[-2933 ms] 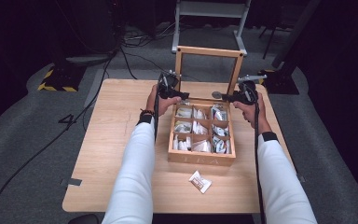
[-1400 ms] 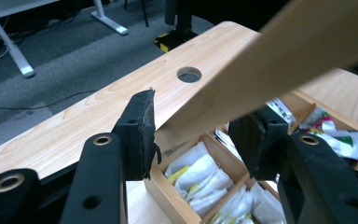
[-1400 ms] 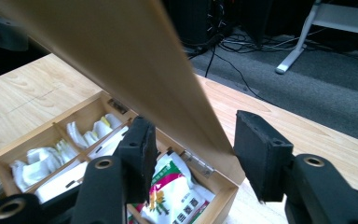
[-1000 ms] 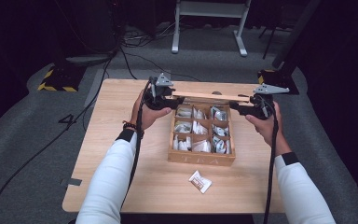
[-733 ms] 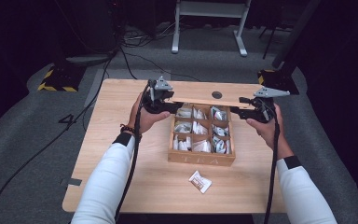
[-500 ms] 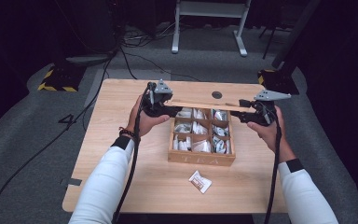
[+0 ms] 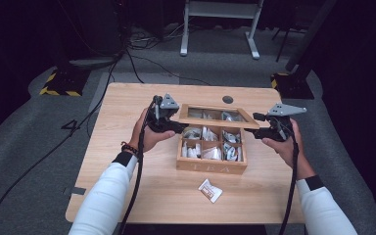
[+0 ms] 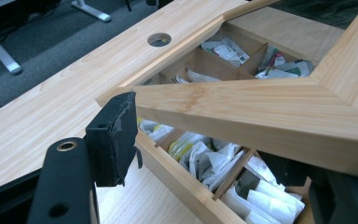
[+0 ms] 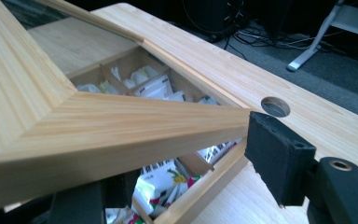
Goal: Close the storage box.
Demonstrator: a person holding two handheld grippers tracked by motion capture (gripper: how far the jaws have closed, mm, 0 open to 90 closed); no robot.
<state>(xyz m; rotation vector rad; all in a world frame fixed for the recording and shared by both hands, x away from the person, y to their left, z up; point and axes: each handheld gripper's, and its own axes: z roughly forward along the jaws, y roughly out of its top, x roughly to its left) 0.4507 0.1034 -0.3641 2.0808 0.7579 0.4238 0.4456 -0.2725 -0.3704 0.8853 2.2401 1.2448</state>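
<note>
A wooden tea box (image 7: 210, 168) stands mid-table, its compartments full of tea bags (image 8: 214, 161). Its glass-paned lid (image 7: 215, 123) hangs at a shallow tilt over the box, hinged at the back. My left gripper (image 7: 177, 126) is at the lid's front left corner and my right gripper (image 7: 253, 128) at its front right corner. In the left gripper view, one finger (image 8: 116, 135) stands outside the lid (image 8: 261, 102) and the other sits beneath it. The right gripper view mirrors this, with one pad (image 9: 279, 158) outside the lid (image 9: 121, 126). Both stand wide, the lid resting across them.
A single loose tea bag (image 7: 210, 190) lies on the table (image 7: 127, 107) in front of the box. A round cable hole (image 7: 227, 99) sits behind the box. Dark floor, cables and a white stand lie beyond the far edge.
The lid has swung down from upright to a shallow tilt over the box. Both grippers came down and toward the person with its front corners.
</note>
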